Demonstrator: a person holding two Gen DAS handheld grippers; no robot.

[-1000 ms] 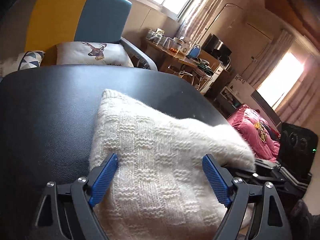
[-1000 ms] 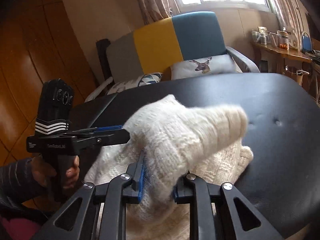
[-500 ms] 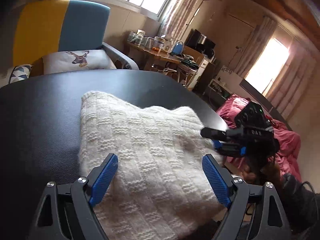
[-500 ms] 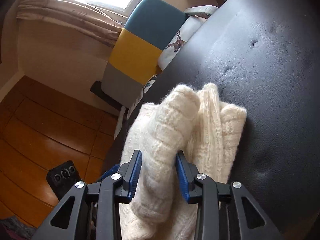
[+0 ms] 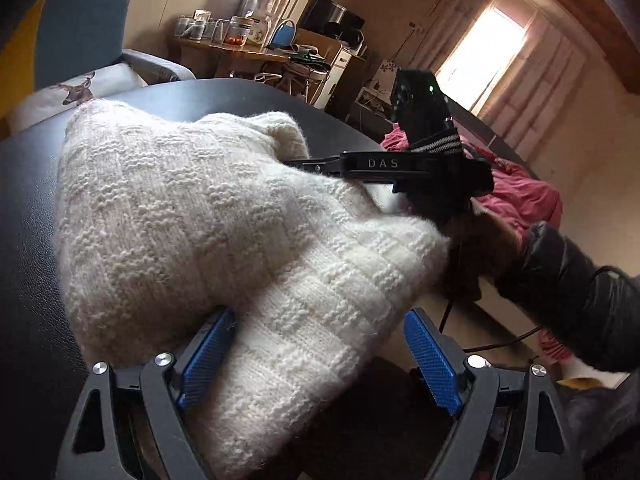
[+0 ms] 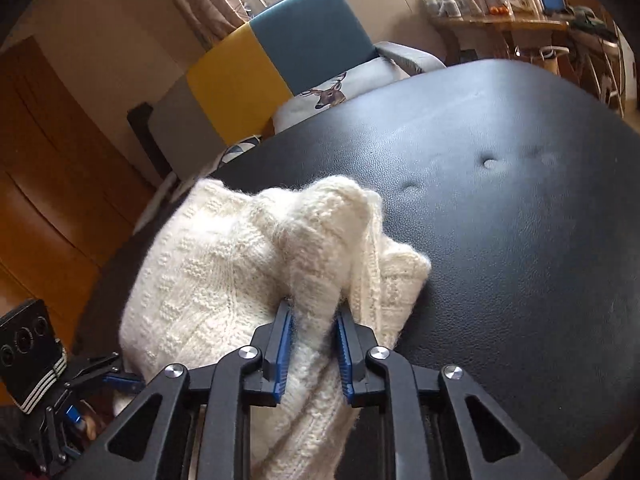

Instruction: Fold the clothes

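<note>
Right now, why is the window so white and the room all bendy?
Left wrist view: the window is blown out by daylight and the fisheye lens curves the walls. Right wrist view: the table bulges and shows soft glare, while the sweater stays sharp.

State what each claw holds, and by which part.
The right claw pinches a bunched fold of the white knitted sweater near its edge. The left claw is open, straddling the sweater and gripping nothing.

My left camera looks close over my fingers (image 5: 208, 346) rightward; my right one looks leftward. Both share the white knit (image 5: 208, 216) (image 6: 224, 264) and black worktop (image 5: 24, 200) (image 6: 500, 220).
</note>
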